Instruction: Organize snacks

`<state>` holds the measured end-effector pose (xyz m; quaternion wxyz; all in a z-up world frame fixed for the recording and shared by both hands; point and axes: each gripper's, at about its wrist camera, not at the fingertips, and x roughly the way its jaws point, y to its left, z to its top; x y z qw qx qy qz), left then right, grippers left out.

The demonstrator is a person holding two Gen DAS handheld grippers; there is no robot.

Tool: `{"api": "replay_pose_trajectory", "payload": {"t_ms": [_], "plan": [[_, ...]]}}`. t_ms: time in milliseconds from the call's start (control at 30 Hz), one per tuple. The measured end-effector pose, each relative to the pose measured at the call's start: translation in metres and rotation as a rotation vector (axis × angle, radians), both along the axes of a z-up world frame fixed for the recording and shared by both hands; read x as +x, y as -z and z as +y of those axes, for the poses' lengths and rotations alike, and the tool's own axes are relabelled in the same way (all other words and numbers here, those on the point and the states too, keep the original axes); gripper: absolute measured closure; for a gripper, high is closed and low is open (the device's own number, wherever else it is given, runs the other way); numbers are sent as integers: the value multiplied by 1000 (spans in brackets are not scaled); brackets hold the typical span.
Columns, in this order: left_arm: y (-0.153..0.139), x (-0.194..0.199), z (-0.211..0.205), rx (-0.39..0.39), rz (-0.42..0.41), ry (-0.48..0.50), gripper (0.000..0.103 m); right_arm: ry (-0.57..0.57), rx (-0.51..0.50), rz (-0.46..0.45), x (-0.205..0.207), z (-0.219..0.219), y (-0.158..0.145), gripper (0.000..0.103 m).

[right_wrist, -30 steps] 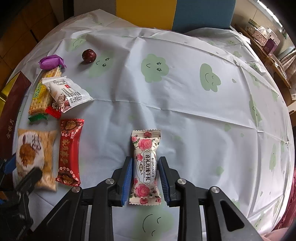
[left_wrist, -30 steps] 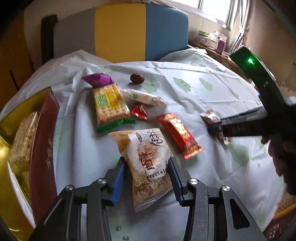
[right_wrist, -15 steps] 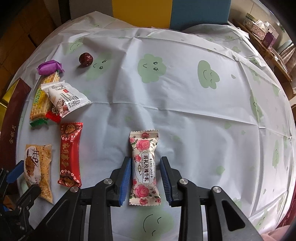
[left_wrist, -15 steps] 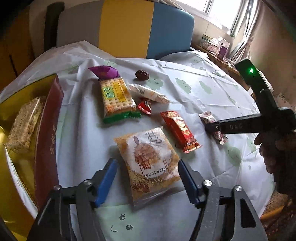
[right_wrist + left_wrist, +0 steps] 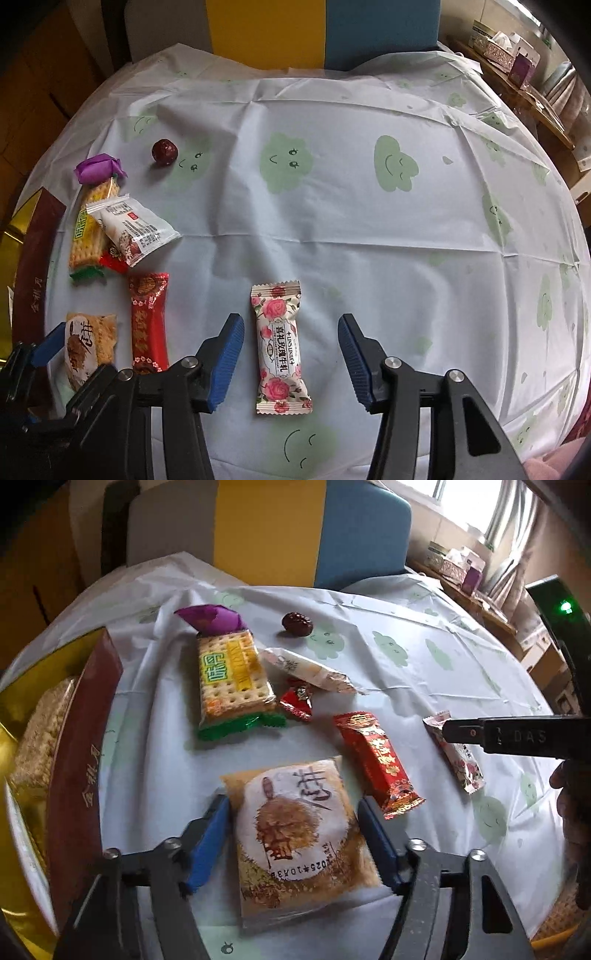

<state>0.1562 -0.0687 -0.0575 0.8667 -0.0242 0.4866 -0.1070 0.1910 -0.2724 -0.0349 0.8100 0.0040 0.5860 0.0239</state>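
Both grippers are open wide, the left gripper (image 5: 293, 840) around the square cake pack (image 5: 297, 838) and the right gripper (image 5: 291, 356) around the rose candy (image 5: 279, 347) on the tablecloth (image 5: 369, 240), so I think squeezing comes next, then the gold box (image 5: 14, 738).

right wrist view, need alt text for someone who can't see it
An open right hand-held gripper straddles a rose-print candy lying flat on a cloud-print tablecloth, pads not touching it. Other wrapped snacks and a red date lie to the left.

Glossy plastic wrappers (image 5: 300, 834) on smooth, creased tablecloth (image 5: 369, 229).
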Motion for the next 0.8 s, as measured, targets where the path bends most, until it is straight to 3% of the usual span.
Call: {"api": "replay_pose_trajectory", "payload": {"t_ms": [200, 300, 433, 633, 800], "plan": [[0, -14, 4, -12, -51, 13, 43, -12, -11, 21, 4, 2, 4, 52], [-1, -24, 6, -16, -60, 16, 43, -35, -56, 49, 6, 9, 15, 83], [-2, -38, 6, -10, -80, 29, 43, -74, -117, 30, 3, 18, 20, 84], [-10, -65, 2, 31, -143, 67, 44, -60, -81, 23, 0, 13, 23, 82], [-6, -81, -1, 59, -142, 91, 44, -85, -115, -2, -6, 14, 28, 82]]}}
